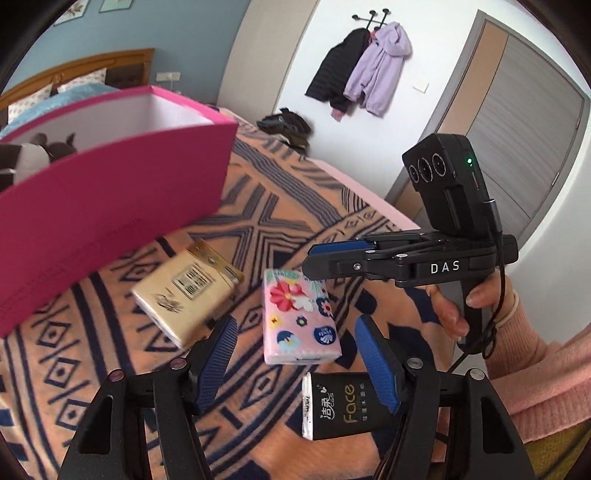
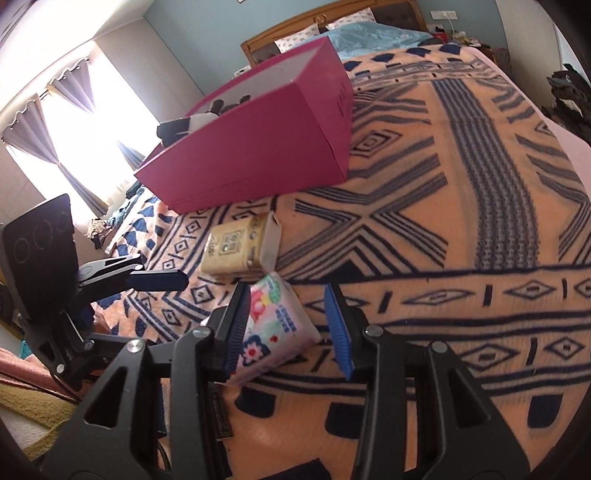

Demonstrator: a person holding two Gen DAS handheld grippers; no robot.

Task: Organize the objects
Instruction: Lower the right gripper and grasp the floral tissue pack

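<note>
A pink floral tissue pack lies on the patterned blanket between the open fingers of my left gripper. In the right wrist view the same pack lies between the open fingers of my right gripper, touching the left pad. A beige tissue pack lies beyond it, also seen in the right wrist view. A black "Face" tissue pack lies near my left gripper's right finger. A magenta box stands behind, also in the right wrist view, with plush toys inside.
The blanket covers a bed with a wooden headboard. Dark clothes lie at the bed's far edge. Jackets hang on the wall beside a grey door. A window with curtains is at the left.
</note>
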